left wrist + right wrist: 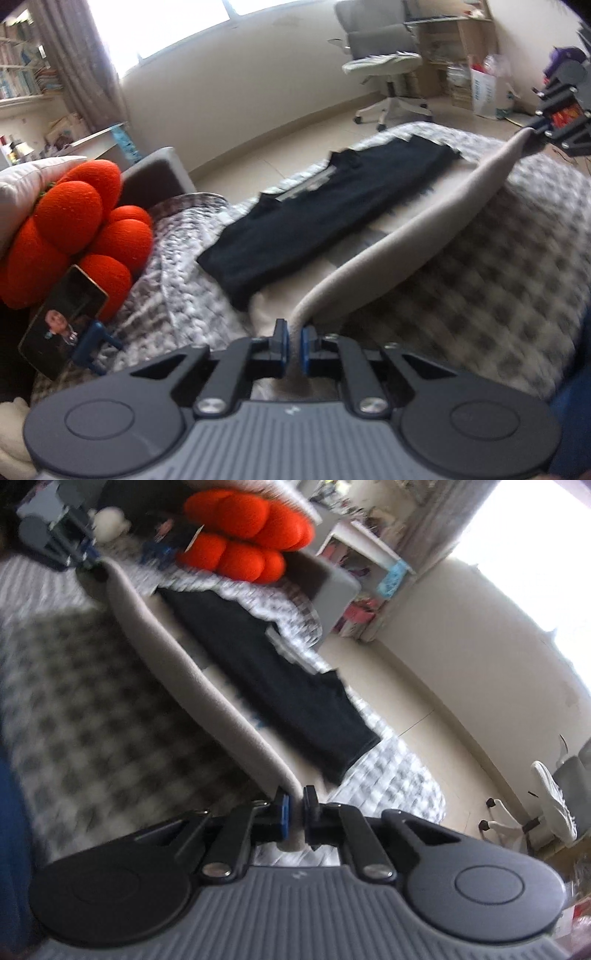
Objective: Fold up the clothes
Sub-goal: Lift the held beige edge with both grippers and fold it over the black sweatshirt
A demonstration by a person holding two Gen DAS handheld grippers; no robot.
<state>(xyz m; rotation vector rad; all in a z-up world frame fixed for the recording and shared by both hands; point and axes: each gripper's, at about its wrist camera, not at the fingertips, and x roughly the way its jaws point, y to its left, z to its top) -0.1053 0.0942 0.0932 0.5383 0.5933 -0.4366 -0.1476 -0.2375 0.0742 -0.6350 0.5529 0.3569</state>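
— Start close in. What are the two tools doing?

— The left gripper (294, 341) has its blue pads pinched tight on one end of a beige garment (406, 225). The right gripper (294, 809) is clamped the same way on the other end; it also shows at the far right edge of the left wrist view. The cloth's edge hangs as a long band between them, lifted off the surface.

— And what lies under it?

— A bed covered with a grey-and-white checked blanket (480, 288), blurred nearest the cameras. The rest of the beige garment lies flat on it, beyond the lifted edge. Just past that lies a black garment (314, 218), already folded into a long strip, stretched across the bed and resting partly on the beige cloth.

— Anything else on the bed?

— At one end, an orange plush cushion (81, 229) made of round lobes, leaning against a pale pillow (26, 184). In front of it a phone (62, 321) stands propped on a small blue stand (96, 345).

— Now the room behind.

— Beyond the bed's edge is a pale tiled floor (288, 140) and a cream wall, with a bright window (155, 26) above and a curtain (81, 62) beside it. A grey office chair (384, 62) on a white wheeled base stands against the wall, next to wooden shelving (454, 48) and cardboard boxes. On the cushion side are bookshelves and a white desk, too blurred to read in detail.
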